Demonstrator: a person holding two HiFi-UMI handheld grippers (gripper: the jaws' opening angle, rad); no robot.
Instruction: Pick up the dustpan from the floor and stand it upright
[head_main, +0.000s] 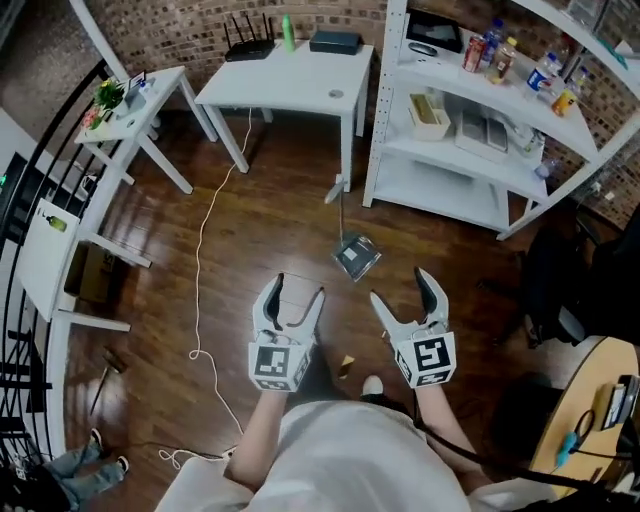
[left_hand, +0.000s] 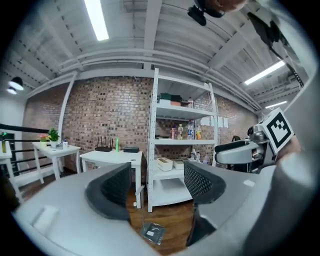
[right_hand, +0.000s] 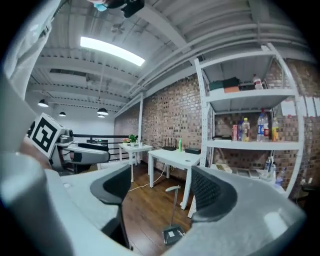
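Observation:
The dustpan (head_main: 357, 256) stands upright on the wooden floor, its long handle (head_main: 338, 190) rising toward the white desk. It is ahead of both grippers and apart from them. My left gripper (head_main: 299, 288) is open with nothing between its jaws, and my right gripper (head_main: 400, 285) is also open and empty. In the left gripper view the dustpan (left_hand: 153, 232) shows low between the open jaws of the left gripper (left_hand: 157, 185). In the right gripper view the dustpan (right_hand: 173, 234) stands on the floor beyond the open right gripper (right_hand: 157, 192).
A white desk (head_main: 290, 85) stands behind the dustpan, a white shelf unit (head_main: 480, 130) with bottles to its right, and a small side table (head_main: 130, 110) at the left. A white cable (head_main: 205, 230) trails over the floor. A black chair (head_main: 560, 280) and a wooden table (head_main: 590, 420) are at the right.

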